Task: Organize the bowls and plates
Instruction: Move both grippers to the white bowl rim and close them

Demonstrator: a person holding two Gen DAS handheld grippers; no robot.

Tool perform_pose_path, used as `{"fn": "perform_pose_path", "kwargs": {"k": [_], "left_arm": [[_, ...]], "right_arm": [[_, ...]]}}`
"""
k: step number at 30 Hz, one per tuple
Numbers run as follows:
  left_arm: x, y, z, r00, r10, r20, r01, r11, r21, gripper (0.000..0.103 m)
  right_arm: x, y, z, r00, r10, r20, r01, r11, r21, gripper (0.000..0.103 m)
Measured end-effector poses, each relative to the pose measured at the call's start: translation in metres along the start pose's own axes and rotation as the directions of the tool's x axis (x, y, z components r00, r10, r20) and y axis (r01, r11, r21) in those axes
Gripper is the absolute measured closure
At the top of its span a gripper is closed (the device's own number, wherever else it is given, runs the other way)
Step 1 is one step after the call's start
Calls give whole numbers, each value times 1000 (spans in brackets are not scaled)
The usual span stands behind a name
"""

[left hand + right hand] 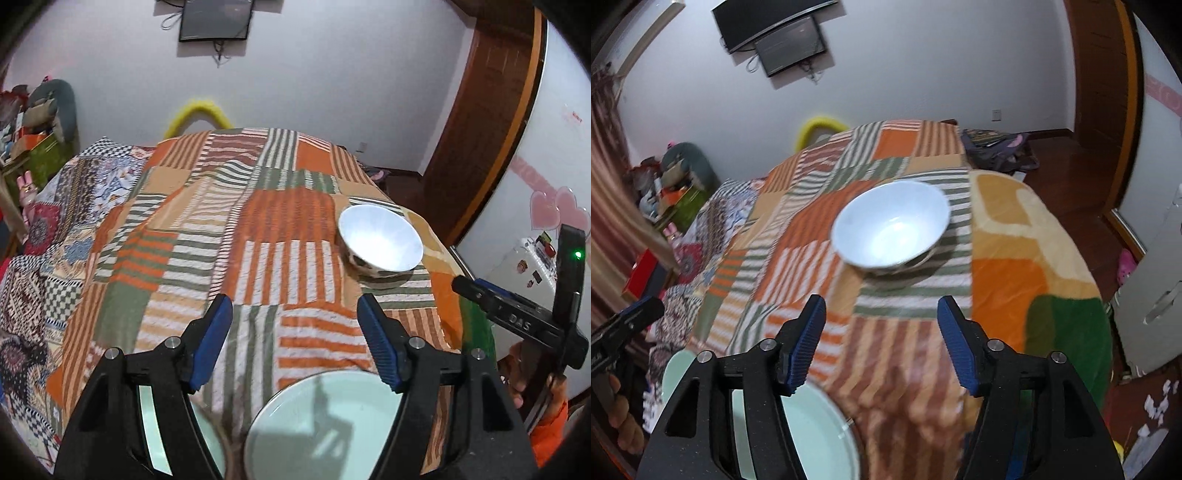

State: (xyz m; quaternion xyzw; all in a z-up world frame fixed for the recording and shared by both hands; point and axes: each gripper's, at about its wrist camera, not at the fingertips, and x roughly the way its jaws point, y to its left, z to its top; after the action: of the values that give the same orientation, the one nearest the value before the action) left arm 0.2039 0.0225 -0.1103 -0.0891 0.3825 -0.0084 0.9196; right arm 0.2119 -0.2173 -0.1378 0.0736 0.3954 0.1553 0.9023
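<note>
**Both grippers empty above the bed, bowl ahead**

On the striped patchwork blanket (798, 266) sits the white bowl (892, 225), upright, toward the bed's right edge where an orange-and-green fleece blanket (1034, 266) begins. Nearer the cameras lies a pale green plate (325, 424), flat on the cloth below the left gripper (295, 306); a second pale green piece shows at its left in the left wrist view, but whether it is another plate I cannot tell.

Neither gripper holds anything. The left gripper's jaws stand apart with only blanket between them, and the right gripper (881, 308) is likewise parted and bare, aimed at the bowl but well short of it.

The step in hand looks like a reach for the bowl, probably to bring it toward the plate. To do it well, the right gripper should come down over the near rim, one pad inside and one outside, and close firmly: glazed ware is slick, and the soft bedding gives under pressure, so the bowl may tip if pushed rather than pinched.

Beyond the bed stands a white wall with a dark screen (790, 46), a wooden door frame (1100, 92) at right, and cluttered belongings at left.
</note>
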Motion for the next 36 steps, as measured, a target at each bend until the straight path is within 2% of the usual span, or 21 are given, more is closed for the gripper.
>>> {"fn": "perform_pose_path", "kwargs": {"k": [6, 15, 18, 21, 23, 29, 36], "left_arm": [[35, -13, 6, 999, -14, -42, 15, 1000, 18, 33], [76, -13, 3, 994, -37, -103, 35, 999, -14, 33], [84, -12, 1, 992, -41, -119, 39, 999, -22, 33], [90, -12, -2, 991, -37, -130, 35, 999, -21, 33], [93, -12, -3, 990, -37, -137, 34, 999, -25, 33], [100, -10, -3, 989, -26, -146, 22, 999, -32, 33], [107, -17, 3, 988, -32, -153, 27, 999, -38, 33]], "right_arm": [[33, -15, 14, 998, -50, -28, 51, 999, 15, 41], [79, -23, 34, 997, -26, -67, 29, 998, 47, 41], [93, -29, 35, 995, -42, -92, 48, 996, 70, 42], [102, -33, 35, 993, -44, -111, 52, 996, 75, 56], [107, -33, 34, 991, -30, -130, 39, 997, 70, 72], [96, -29, 28, 990, -43, -133, 42, 999, -8, 77], [80, -29, 17, 987, 29, -160, -35, 999, -39, 78]]}}
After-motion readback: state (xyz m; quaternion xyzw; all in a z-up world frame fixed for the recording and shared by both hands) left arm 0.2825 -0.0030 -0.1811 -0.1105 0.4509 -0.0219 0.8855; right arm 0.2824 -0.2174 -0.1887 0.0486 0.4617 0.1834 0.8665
